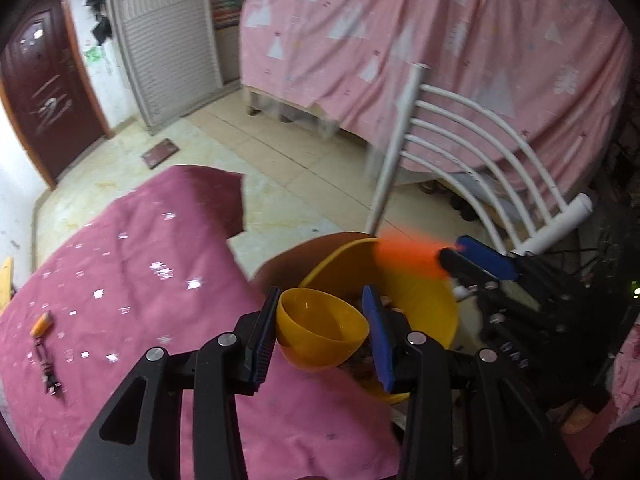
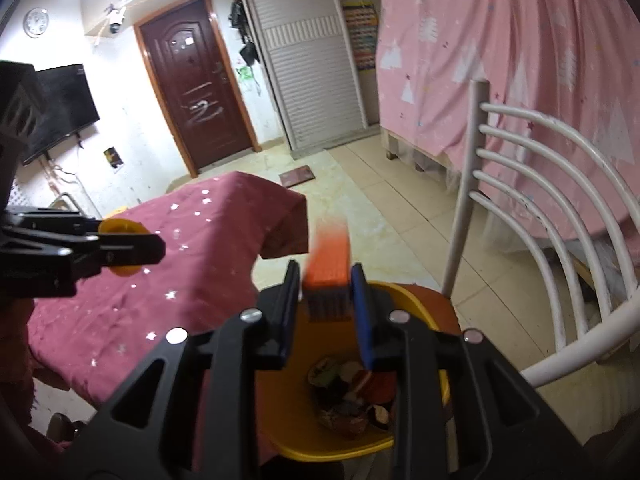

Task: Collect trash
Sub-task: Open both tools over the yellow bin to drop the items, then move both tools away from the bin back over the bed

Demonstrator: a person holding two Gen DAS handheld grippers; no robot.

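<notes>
I'm at the drop: my right gripper sits over the big yellow bin, which stands on an orange-brown stool beside the table, and an orange-and-grey brush-like piece is between its jaws. It is smeared with motion blur, and the jaws stand a little apart with gaps at both pads, so I judge it is already slipping free, though I can't be sure the pads aren't touching it. To do this well I'd hold the hand over the middle of the bin, where scraps already lie at the bottom, and not pull away until the piece has cleared the rim. My left gripper is clamped on a small yellow bowl, pads against its two sides, poised at the bin's near edge; I'd keep it level and clear of the right hand, since the two are close. The table wears a maroon cloth speckled with small shiny bits, and a small orange item and a dark tangled thing remain at its far left, presumably next. Around are a tiled floor, a white slatted chair, a pink patterned drape, a dark red door and a wall television.
</notes>
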